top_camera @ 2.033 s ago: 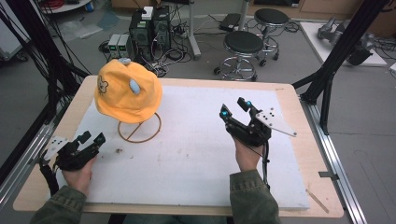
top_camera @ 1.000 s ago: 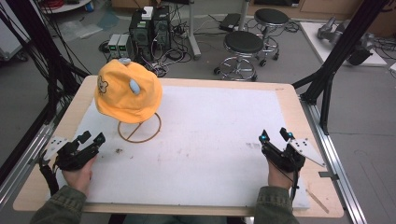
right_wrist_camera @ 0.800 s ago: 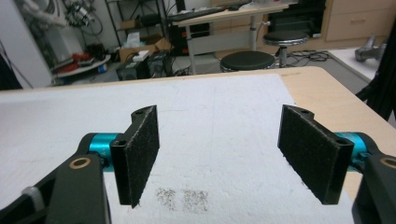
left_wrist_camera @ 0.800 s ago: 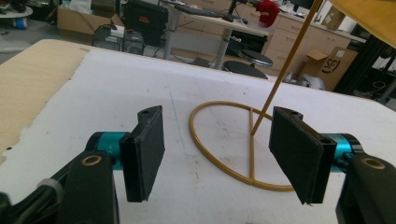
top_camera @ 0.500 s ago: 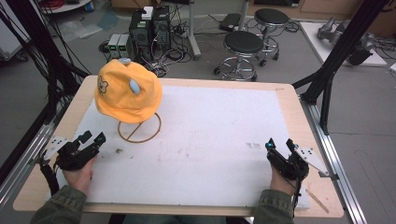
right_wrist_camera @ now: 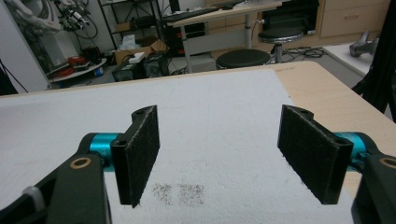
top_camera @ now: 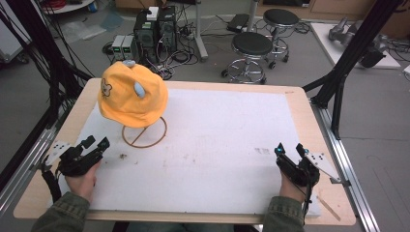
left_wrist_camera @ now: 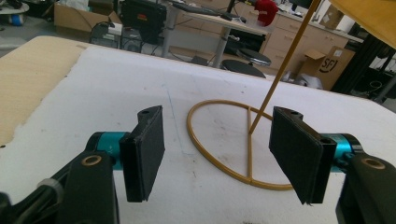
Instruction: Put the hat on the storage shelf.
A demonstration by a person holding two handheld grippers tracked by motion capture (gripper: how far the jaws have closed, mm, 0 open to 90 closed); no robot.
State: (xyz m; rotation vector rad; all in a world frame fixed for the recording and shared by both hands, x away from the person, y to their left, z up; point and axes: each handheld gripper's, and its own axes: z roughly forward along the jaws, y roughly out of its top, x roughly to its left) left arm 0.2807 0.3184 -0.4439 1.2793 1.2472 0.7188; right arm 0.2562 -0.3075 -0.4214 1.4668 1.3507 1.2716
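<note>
An orange cap hangs on a thin wire stand whose ring base rests on the white mat at the left. My left gripper lies low at the front left, open and empty, pointing at that ring base; the stand's slanted rod rises beyond its pads. My right gripper rests at the front right of the mat, open with nothing between its pads. A corner of the cap shows at the top right of the left gripper view.
The white mat covers a wooden table; grey smudges mark the mat just ahead of the right gripper. Black frame posts stand at the table's sides. Stools and computer boxes stand behind the table.
The right hand came down from the middle right of the mat toward the front right corner and settled there. The left hand, cap and stand stayed put.
</note>
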